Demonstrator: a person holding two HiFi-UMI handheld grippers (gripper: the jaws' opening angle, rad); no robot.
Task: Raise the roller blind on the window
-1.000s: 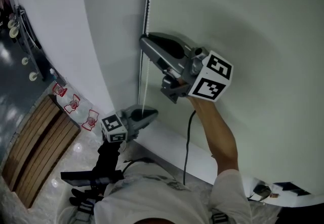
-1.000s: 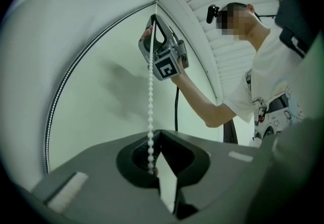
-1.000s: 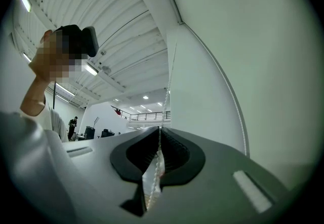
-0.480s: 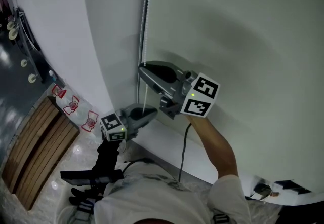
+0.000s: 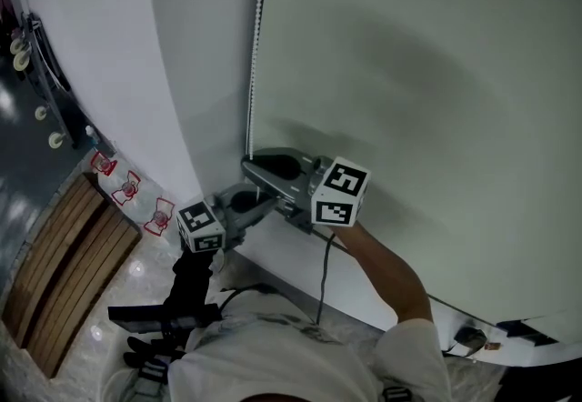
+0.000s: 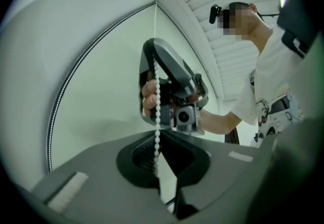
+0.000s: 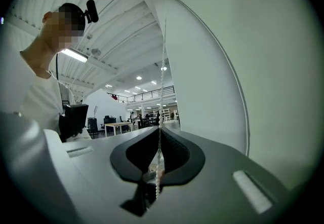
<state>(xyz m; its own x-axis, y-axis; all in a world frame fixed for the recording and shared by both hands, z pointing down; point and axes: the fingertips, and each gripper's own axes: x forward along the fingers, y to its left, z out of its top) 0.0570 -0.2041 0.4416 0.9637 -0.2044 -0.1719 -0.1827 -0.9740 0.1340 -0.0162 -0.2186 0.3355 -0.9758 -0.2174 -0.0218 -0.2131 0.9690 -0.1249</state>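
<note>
Here the right claw [image 5: 248, 163] is clamped on the bead chain [image 5: 255, 55] beside the roller blind [image 5: 427, 73]; the left claw [image 5: 269, 201], just below, grips it too.

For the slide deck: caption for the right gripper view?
Right gripper shut on the bead chain, roller blind at its right.

A plain white wall [image 5: 109, 73] meets a pale glossy floor [image 5: 136, 275] bearing a slatted wooden platform [image 5: 64, 264], while a ribbed white ceiling [image 7: 121, 30] with strip lights [image 7: 76, 54] spans a hall of tables [image 7: 117, 125].
</note>
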